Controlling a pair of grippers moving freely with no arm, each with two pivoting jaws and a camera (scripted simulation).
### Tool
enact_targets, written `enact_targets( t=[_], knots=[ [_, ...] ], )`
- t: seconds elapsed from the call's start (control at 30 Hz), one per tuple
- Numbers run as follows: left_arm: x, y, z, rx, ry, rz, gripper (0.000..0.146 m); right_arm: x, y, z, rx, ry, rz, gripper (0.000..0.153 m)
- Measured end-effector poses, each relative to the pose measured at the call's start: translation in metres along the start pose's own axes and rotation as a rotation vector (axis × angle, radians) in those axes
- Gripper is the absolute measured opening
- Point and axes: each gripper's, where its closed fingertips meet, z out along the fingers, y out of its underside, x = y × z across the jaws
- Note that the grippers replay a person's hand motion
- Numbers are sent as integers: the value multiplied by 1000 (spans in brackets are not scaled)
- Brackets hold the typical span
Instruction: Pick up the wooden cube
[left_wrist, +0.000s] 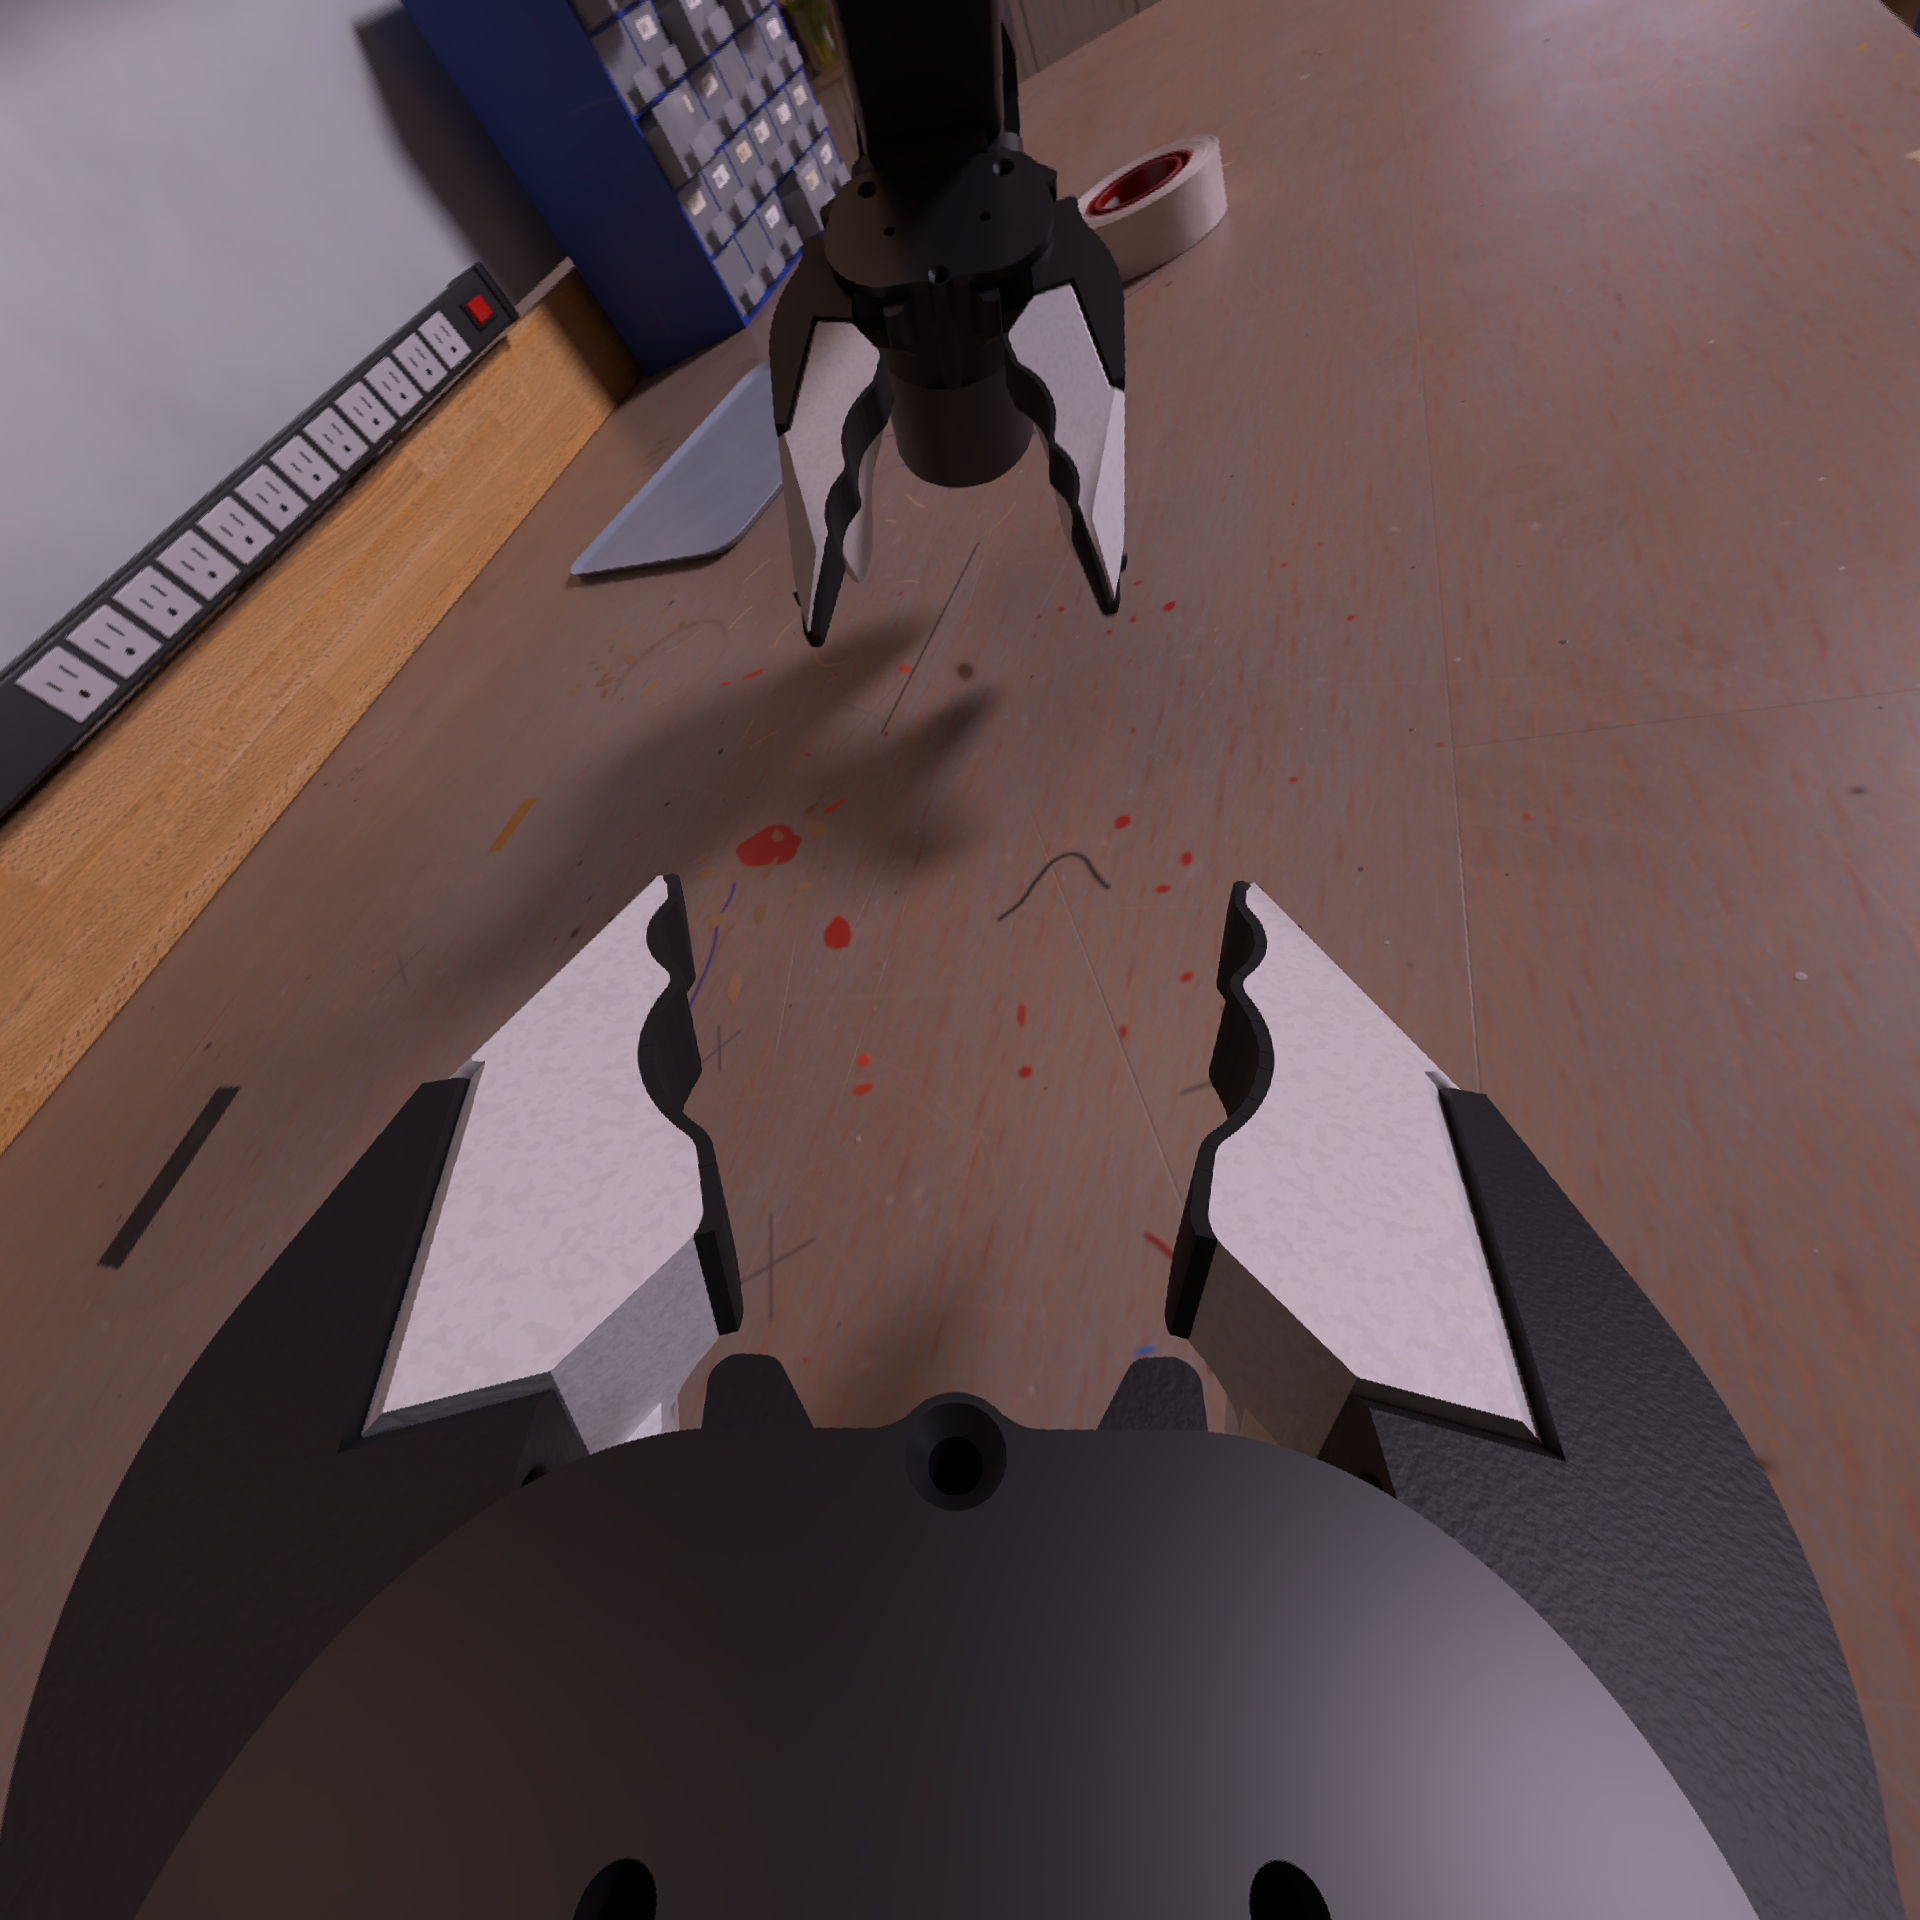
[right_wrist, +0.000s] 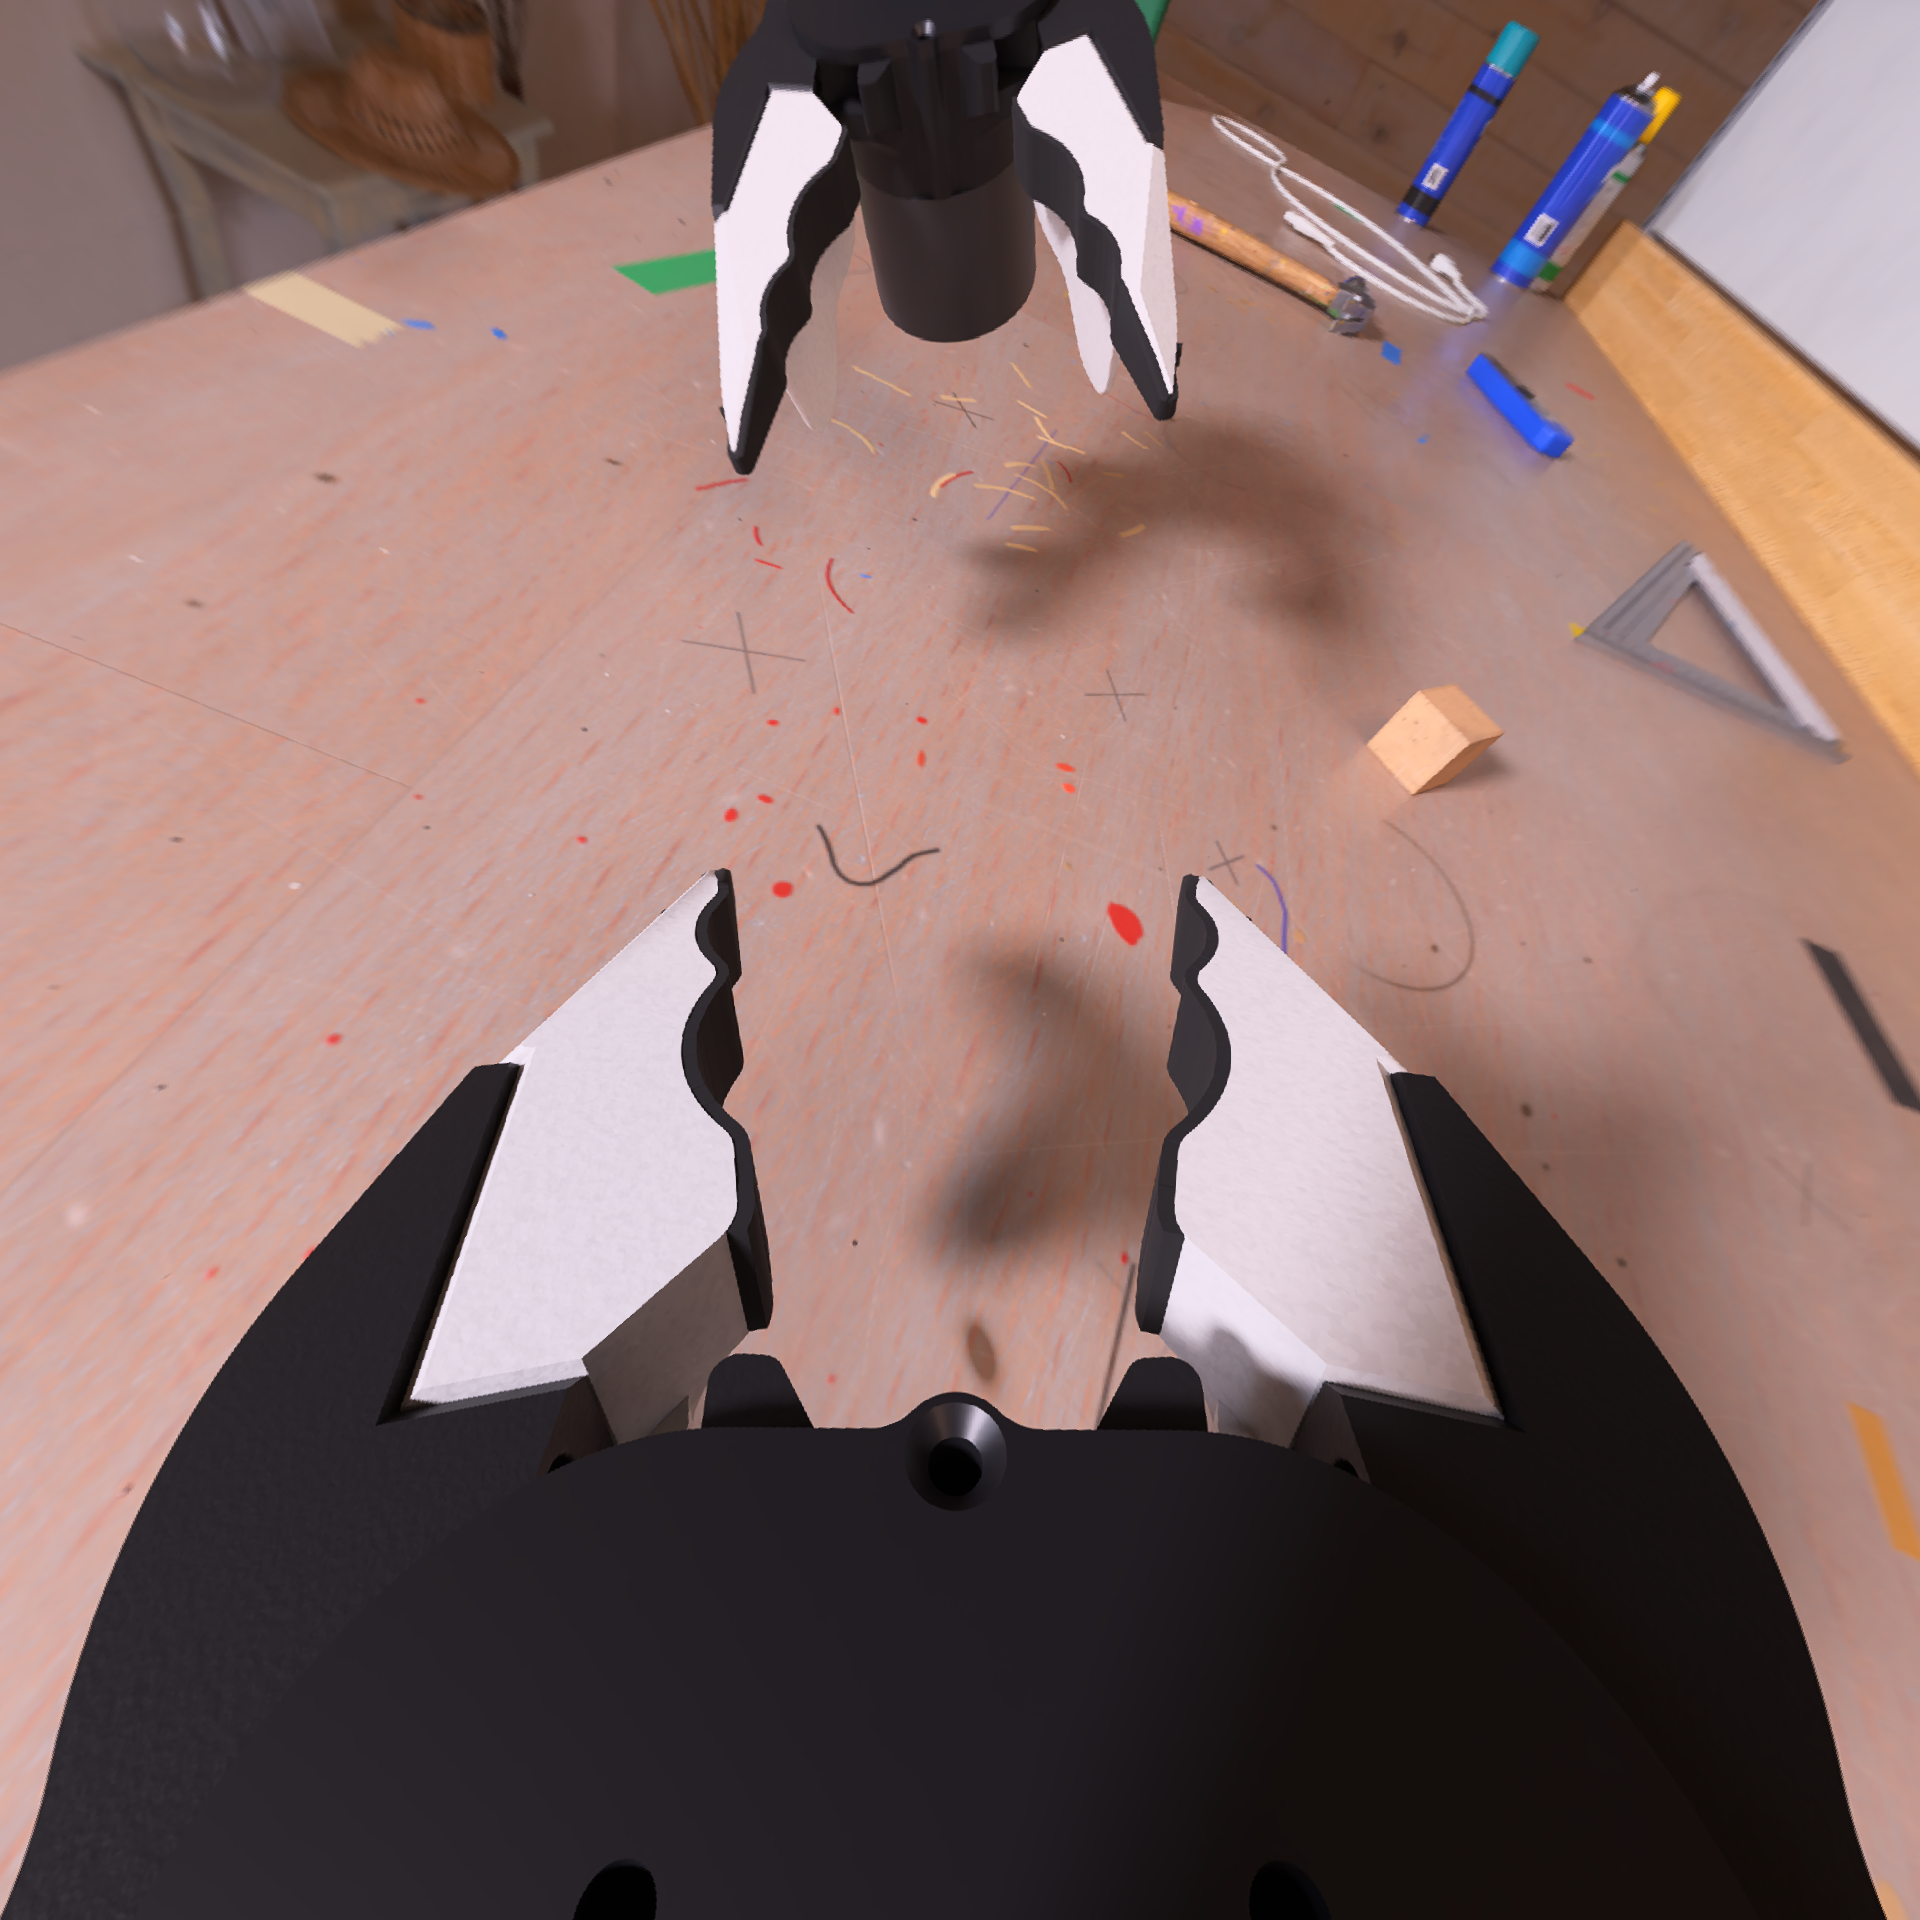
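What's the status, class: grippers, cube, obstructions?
Left gripper open, empty. Right gripper open, empty. Wooden cube on table, ahead-right of right gripper, untouched. Path clear.

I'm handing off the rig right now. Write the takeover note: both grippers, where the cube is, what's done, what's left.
Left gripper: open, empty, above the table.
Right gripper: open, empty, also above the table, facing the left one.
Wooden cube: on the table, ahead and to the right of the right gripper, near a grey triangle ruler. Not seen in the left wrist view.
Done: nothing grasped.
Left: approach the cube, close on it, lift.
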Motion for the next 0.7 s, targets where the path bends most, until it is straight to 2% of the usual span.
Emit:
enact_targets(
  t=[0.2, 0.43, 0.57, 0.7],
  knots=[
    [11, -3, 7, -7, 36, 6, 100, -5, -5, 10, -18, 95, -123, 86],
    [14, 0, 17, -42, 14, 14, 102, -11, -8, 15, -14, 59, -132, 86],
    [14, 0, 18, -28, 46, -67, 103, -13, -10, 14, -5, 3, -59, 86],
    [12, 0, 16, -5, 85, -199, 104, -12, -20, 11, 69, -81, 100, 86]
  ],
)
